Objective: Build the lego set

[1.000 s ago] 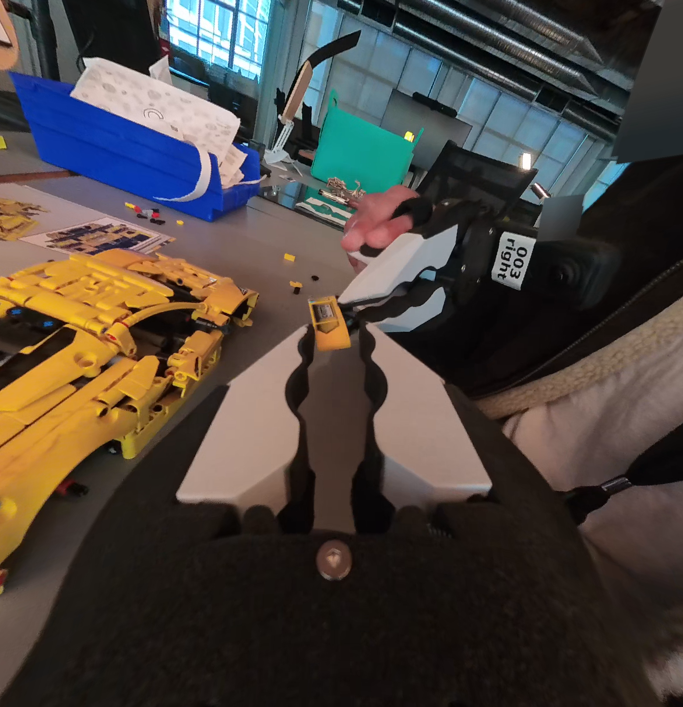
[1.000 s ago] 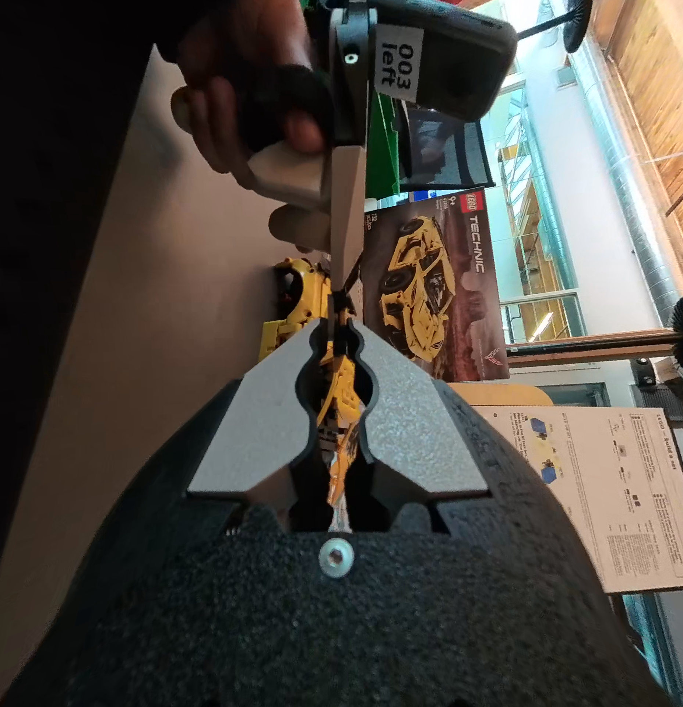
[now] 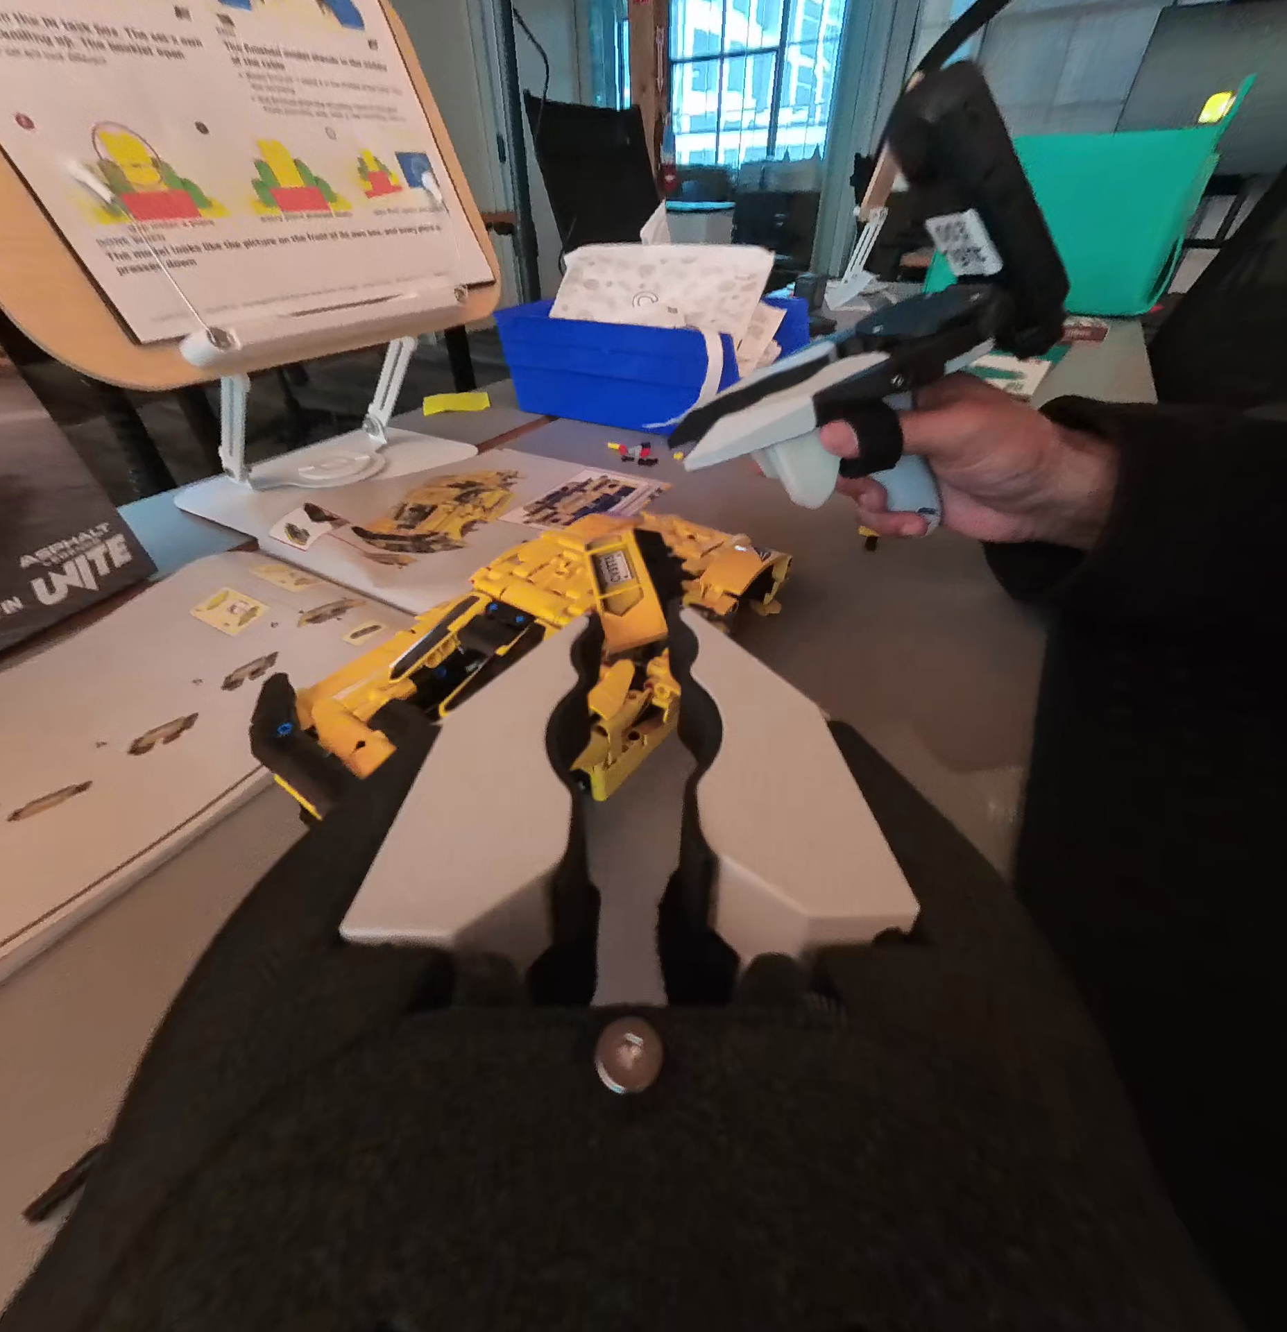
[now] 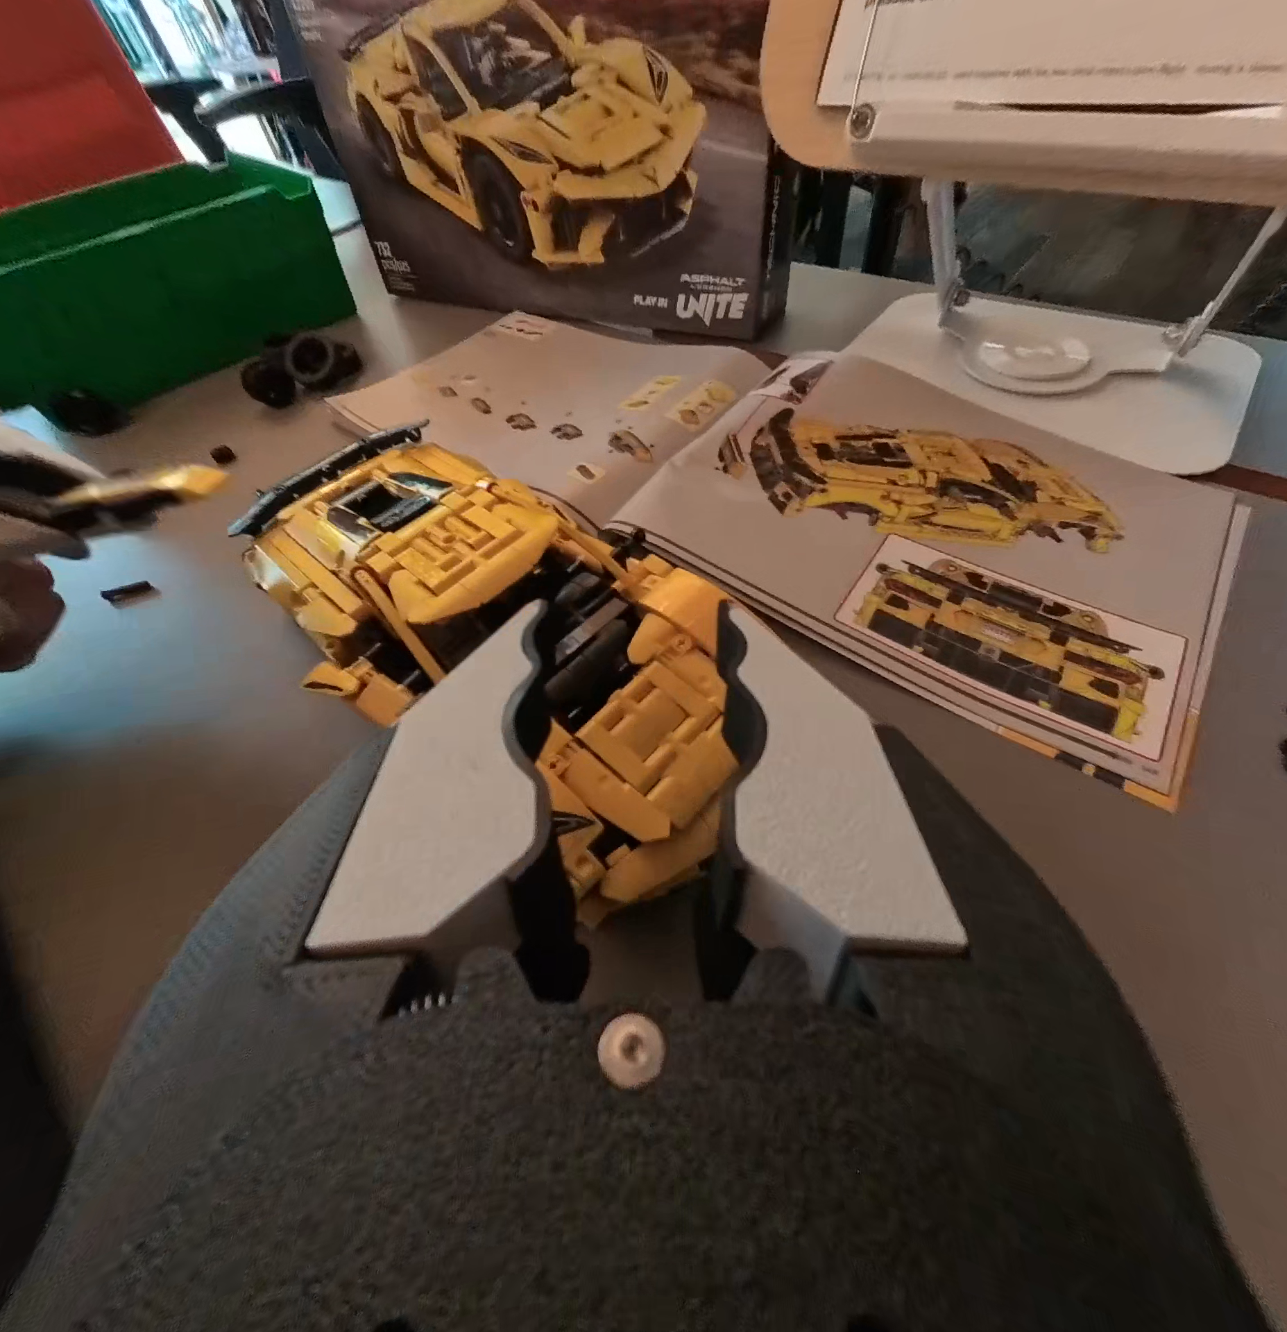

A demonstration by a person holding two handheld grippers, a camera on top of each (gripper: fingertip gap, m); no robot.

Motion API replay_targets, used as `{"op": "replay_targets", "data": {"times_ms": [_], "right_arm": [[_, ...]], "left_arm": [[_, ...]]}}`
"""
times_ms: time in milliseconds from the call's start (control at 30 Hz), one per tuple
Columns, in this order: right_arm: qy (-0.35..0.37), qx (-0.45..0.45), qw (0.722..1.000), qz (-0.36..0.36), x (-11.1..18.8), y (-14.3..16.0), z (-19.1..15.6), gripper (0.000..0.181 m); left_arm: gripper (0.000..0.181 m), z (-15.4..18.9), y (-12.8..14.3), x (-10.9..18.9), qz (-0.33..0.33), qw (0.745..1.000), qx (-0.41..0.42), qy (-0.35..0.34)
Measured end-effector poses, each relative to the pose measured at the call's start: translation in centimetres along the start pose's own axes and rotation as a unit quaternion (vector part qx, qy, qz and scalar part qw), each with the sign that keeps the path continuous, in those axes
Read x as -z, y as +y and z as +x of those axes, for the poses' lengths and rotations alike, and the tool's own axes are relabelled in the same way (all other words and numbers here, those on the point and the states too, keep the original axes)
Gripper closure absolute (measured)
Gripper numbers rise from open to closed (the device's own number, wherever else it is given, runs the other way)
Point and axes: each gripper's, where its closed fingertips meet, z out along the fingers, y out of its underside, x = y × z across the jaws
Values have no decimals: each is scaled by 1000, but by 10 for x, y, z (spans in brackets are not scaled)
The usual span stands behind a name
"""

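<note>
Lego car [image 4: 438, 576] on table [image 4: 157, 721] — part-built.
Left gripper [image 3: 629, 613] grasps yellow piece [image 3: 622, 598]; right gripper [image 4: 629, 627] released — above car.

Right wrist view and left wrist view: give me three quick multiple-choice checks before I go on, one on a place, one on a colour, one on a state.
1. Where does the open booklet lie?
A) on the table beside the yellow car
B) inside the box
C) clipped on the stand

2. What colour is the bin that holds the white paper?
A) red
B) blue
C) black

3. What state is the right tool in?
A) open, holding nothing
B) shut on a yellow piece
C) shut on a wheel

Key: A, the booklet lies flat next to the car. B, the bin's walls are blue. A, the tool's fingers stand apart, with only the car seen beyond them.
</note>
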Motion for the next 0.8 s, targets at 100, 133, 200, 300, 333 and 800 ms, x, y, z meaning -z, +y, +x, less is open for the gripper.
{"op": "replay_targets", "data": {"times_ms": [100,133,200,300,333,800], "right_arm": [[-22,-14,1000,11,-1,0,-5,143],[-27,-18,999,6,-2,2,-7,143],[-30,-17,999,11,-2,2,-8,143],[-39,-18,999,17,-2,1,-10,147],[-41,-21,999,15,-2,2,-10,147],[-52,-8,999,12,-2,3,-17,160]], "left_arm": [[164,-1,3,-3,-6,1000,3,3],[164,-1,2,-3,-5,1000,5,5],[164,-2,2,-3,-4,1000,11,6],[164,-1,3,-3,-4,1000,13,8],[163,-1,4,-3,-7,1000,13,8],[164,0,8,-4,-18,1000,16,9]]}}
